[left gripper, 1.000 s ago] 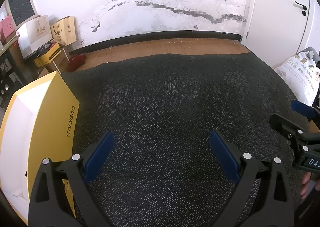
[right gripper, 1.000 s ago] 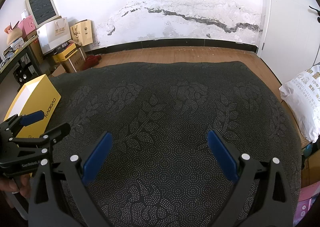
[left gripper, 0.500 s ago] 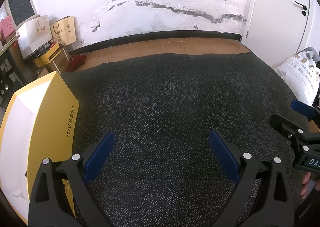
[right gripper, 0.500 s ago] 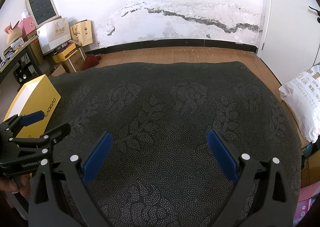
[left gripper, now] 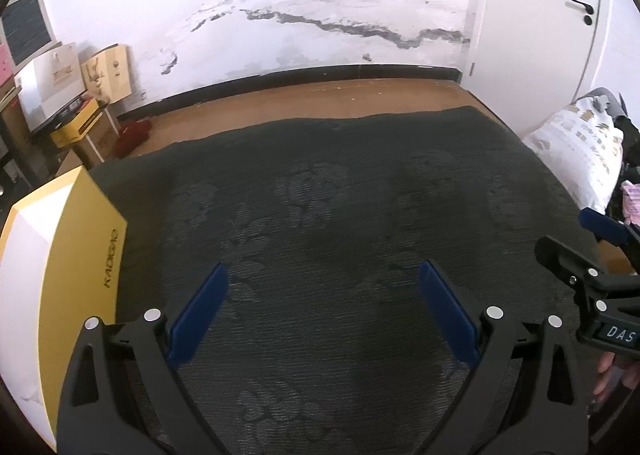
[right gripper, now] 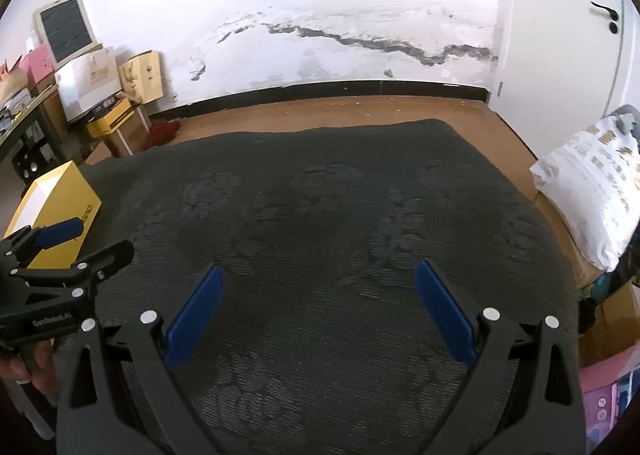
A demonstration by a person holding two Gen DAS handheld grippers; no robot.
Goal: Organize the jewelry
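No jewelry shows in either view. A yellow box with a white inside [left gripper: 60,275] stands at the left edge of the dark patterned cloth [left gripper: 340,215]; it also shows in the right wrist view [right gripper: 56,199]. My left gripper [left gripper: 322,295] is open and empty over the cloth, just right of the box. My right gripper [right gripper: 318,295] is open and empty over the cloth's middle. Each gripper shows at the edge of the other's view: the right one [left gripper: 592,243] and the left one [right gripper: 76,243].
The cloth [right gripper: 340,215] covers the whole work surface. Beyond its far edge are a wooden floor [right gripper: 340,111] and a cracked white wall. Boxes and bags [right gripper: 100,87] are stacked at the far left. A white printed sack [right gripper: 592,183] lies off the right edge.
Both views have blurred and shifted slightly, so both grippers are moving a little. Both stay open and empty.
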